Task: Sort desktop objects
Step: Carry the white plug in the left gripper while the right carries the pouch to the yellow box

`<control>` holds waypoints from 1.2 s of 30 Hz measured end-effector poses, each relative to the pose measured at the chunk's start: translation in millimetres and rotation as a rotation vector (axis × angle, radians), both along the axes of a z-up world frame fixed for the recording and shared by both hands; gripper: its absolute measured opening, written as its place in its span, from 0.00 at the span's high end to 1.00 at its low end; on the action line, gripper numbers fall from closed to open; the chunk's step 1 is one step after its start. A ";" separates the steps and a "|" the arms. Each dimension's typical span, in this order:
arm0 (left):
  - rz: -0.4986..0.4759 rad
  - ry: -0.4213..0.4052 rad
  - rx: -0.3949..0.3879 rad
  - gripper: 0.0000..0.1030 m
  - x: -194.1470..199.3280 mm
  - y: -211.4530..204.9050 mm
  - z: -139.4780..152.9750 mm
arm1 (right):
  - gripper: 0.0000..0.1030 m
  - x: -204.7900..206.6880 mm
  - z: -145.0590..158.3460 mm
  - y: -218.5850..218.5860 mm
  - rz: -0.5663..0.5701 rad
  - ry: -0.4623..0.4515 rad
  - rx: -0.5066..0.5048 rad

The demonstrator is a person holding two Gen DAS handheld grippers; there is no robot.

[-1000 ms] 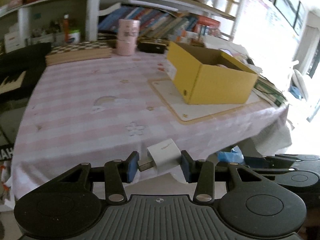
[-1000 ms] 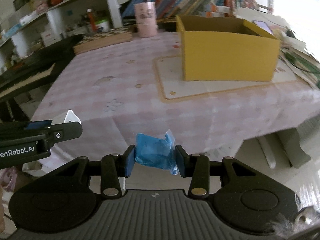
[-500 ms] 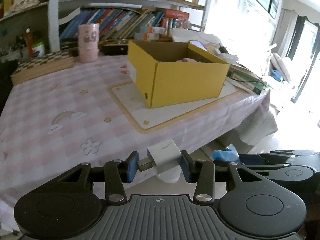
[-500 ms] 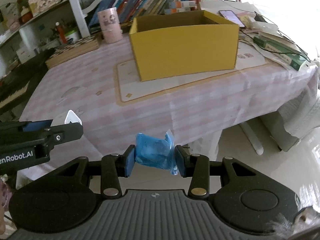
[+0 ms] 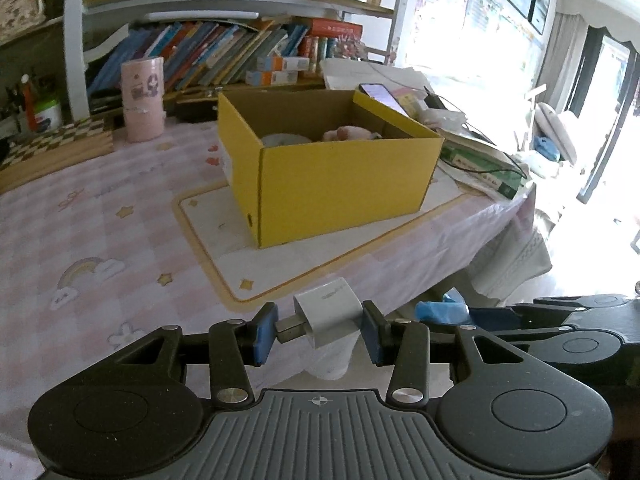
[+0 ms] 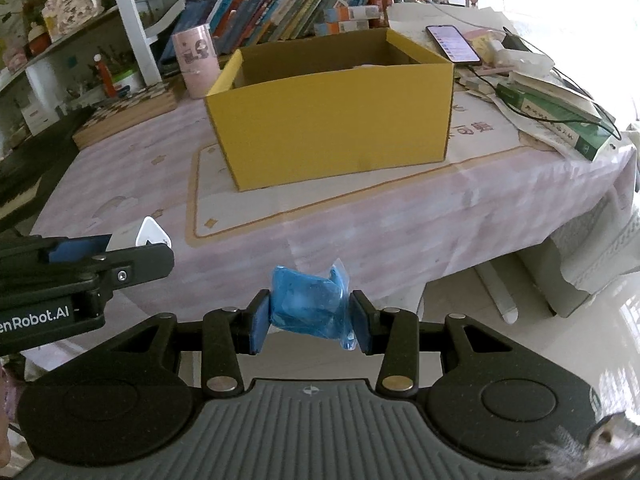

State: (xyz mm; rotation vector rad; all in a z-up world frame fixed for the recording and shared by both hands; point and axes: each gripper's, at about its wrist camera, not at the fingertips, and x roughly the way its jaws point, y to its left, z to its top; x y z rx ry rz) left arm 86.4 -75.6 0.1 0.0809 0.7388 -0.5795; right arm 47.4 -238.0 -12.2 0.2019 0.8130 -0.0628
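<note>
a: left hand-held gripper (image 5: 319, 332)? 
b: clamped on a white charger plug (image 5: 328, 316), metal end against the left pad, held over the near counter (image 5: 80, 216) edge.
a: right hand-held gripper (image 6: 306, 322)?
b: clamped on a blue plastic packet (image 6: 306, 306), off the counter's front edge, floor below.
a: where's the box?
b: yellow box (image 5: 332, 176) at 12 o'clock from both, open top, sitting on a cream mat (image 5: 208, 232). pale stuff inside, can't tell what.
a: anything else?
b: pink cylinder (image 5: 143, 98) at 10 o'clock behind the box, phone (image 6: 452, 44) at 1 o'clock.
</note>
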 end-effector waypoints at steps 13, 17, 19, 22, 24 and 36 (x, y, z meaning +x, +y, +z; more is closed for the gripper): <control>-0.017 -0.032 0.009 0.58 17.7 -42.4 5.9 | 0.62 22.9 -0.6 -38.6 0.022 0.001 0.000; -0.005 -0.055 -0.001 0.58 25.3 -54.1 11.8 | 0.62 32.7 2.5 -52.4 0.029 -0.009 0.016; 0.005 -0.070 -0.008 0.58 30.0 -60.3 16.5 | 0.62 38.0 5.0 -60.7 0.026 -0.018 0.021; 0.022 -0.106 -0.018 0.58 36.7 -68.3 25.1 | 0.62 47.6 12.8 -73.9 0.023 -0.043 0.027; 0.033 -0.130 -0.024 0.58 42.1 -73.0 31.1 | 0.62 55.3 21.0 -83.2 0.026 -0.069 0.022; 0.132 -0.238 -0.029 0.58 89.2 -103.5 59.3 | 0.62 116.0 70.6 -122.2 0.137 -0.242 -0.045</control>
